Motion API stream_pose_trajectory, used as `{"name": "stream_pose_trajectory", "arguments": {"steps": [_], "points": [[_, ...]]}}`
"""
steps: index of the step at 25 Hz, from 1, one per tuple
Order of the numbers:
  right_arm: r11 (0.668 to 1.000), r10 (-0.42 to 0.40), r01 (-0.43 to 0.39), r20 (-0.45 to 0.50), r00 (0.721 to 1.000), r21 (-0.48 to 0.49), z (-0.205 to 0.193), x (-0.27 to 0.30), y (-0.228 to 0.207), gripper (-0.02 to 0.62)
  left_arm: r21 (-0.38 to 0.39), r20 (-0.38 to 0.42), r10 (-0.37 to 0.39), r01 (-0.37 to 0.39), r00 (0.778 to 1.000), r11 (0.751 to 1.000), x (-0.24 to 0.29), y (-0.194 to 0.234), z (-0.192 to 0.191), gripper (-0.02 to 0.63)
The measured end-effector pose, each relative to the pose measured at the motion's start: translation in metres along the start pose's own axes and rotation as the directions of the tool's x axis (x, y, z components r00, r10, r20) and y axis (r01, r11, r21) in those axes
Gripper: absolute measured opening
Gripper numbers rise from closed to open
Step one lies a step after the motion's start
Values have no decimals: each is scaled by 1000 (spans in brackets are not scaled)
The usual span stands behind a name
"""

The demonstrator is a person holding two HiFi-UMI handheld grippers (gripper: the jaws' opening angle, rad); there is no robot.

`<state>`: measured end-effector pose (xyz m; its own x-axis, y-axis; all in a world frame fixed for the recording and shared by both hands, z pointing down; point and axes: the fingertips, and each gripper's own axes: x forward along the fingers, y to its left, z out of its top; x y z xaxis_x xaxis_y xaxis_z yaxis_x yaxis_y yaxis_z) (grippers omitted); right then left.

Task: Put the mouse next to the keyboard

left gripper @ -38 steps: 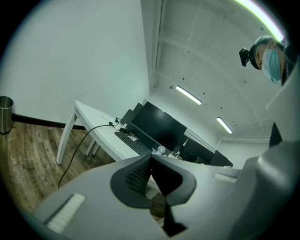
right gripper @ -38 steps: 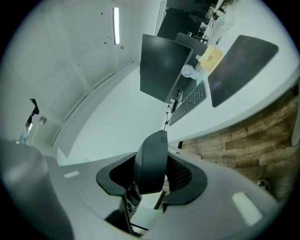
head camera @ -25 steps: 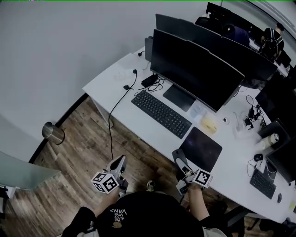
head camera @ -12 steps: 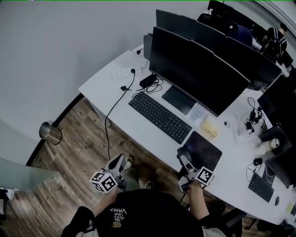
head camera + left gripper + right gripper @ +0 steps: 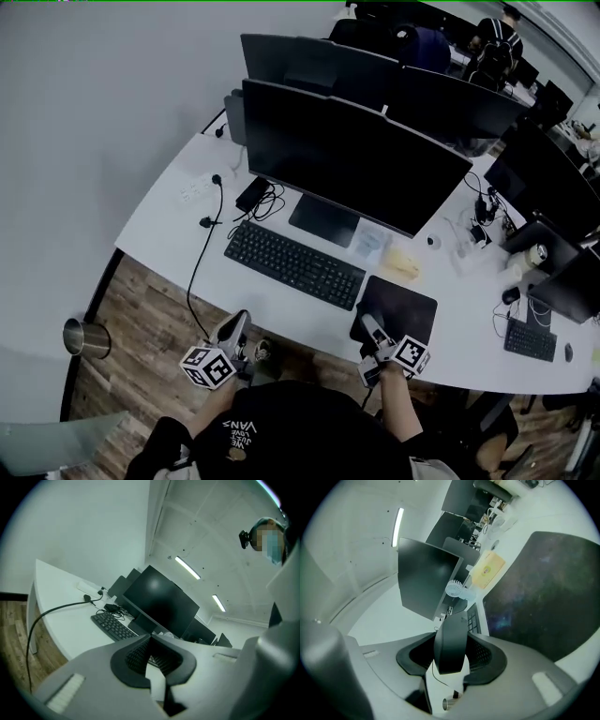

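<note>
At 4 o'clock of black flat keyboard (image 5: 293, 264) | right gripper (image 5: 373, 328) fingers clamped on black plastic mouse (image 5: 451, 639) | left gripper (image 5: 234, 325) fingers together, empty | black clothing (image 5: 281, 431) print: VANS

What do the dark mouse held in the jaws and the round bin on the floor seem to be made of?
The dark smooth mouse is likely moulded plastic, given its even surface and soft satin sheen. The small round bin is probably polished metal, since its wall throws bright reflections.

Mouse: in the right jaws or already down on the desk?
In the jaws. Right gripper view shows the dark mouse clamped between the right gripper's jaws, not yet beside the keyboard.
</note>
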<state>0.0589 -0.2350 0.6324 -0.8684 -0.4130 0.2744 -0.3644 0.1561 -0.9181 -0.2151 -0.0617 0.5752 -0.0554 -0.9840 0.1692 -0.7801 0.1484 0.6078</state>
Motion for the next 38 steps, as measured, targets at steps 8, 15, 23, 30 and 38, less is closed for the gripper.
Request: {"name": "stream_pose_trajectory", "arguments": {"steps": [8, 15, 23, 30, 38], "points": [[995, -85, 72, 215, 973, 66, 9, 5, -14, 186, 11, -152, -200, 204, 968, 979, 75, 9, 18, 2], [985, -161, 128, 362, 918, 115, -1, 1, -15, 186, 24, -278, -335, 355, 900, 934, 113, 14, 33, 2], [970, -233, 171, 474, 849, 172, 2, 1, -26, 186, 36, -387, -428, 477, 817, 878, 148, 13, 37, 2], [959, -271, 190, 484, 832, 211, 27, 9, -48, 186, 20, -415, -458, 511, 786, 859, 174, -5, 17, 2], [950, -292, 208, 430, 854, 231, 53, 26, -67, 186, 13, -416, -427, 475, 803, 880, 198, -15, 2, 2]]}}
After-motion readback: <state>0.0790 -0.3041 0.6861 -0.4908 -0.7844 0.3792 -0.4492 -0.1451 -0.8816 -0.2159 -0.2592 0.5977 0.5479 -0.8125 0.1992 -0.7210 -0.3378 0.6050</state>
